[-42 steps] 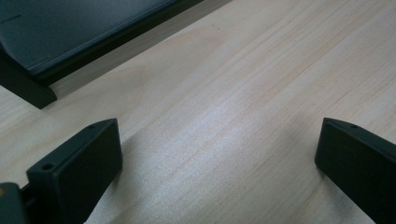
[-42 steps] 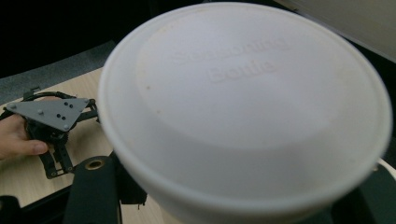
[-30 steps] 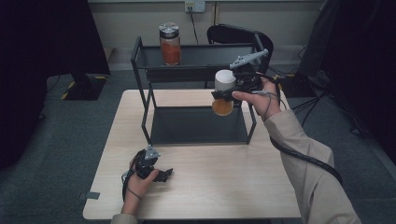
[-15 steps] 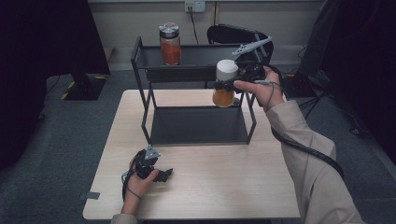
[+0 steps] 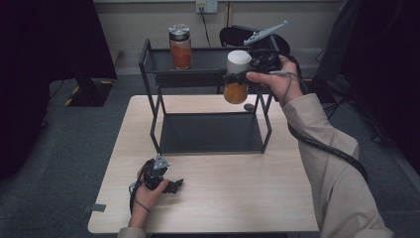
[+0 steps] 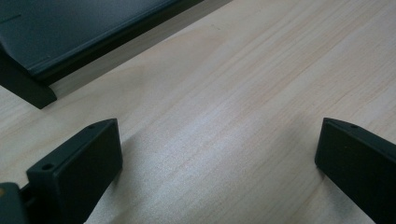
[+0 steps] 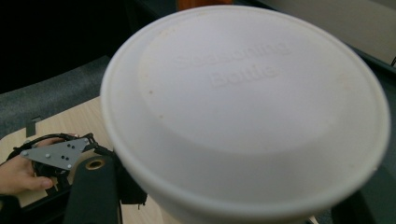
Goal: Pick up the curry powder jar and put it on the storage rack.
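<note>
Progress: 1 jar (image 5: 180,47) already stands on the top shelf of the rack (image 5: 148,64); the white-capped seasoning bottle (image 5: 236,77) is held in the air at top-shelf height, by the rack's right front post; setting it down is left, I judge.
Right gripper (image 5: 237,76): jaws clamped on the bottle just below its cap.
Left gripper (image 5: 171,185): jaws spread wide, holding nothing, low over the table (image 5: 237,198).
Count: 2 containers; 1 rack with 2 shelves; 2 grippers.

Light wooden table (image 5: 213,198), black two-tier rack (image 5: 208,131) on it, orange-filled jar (image 5: 180,47) on top shelf
</note>
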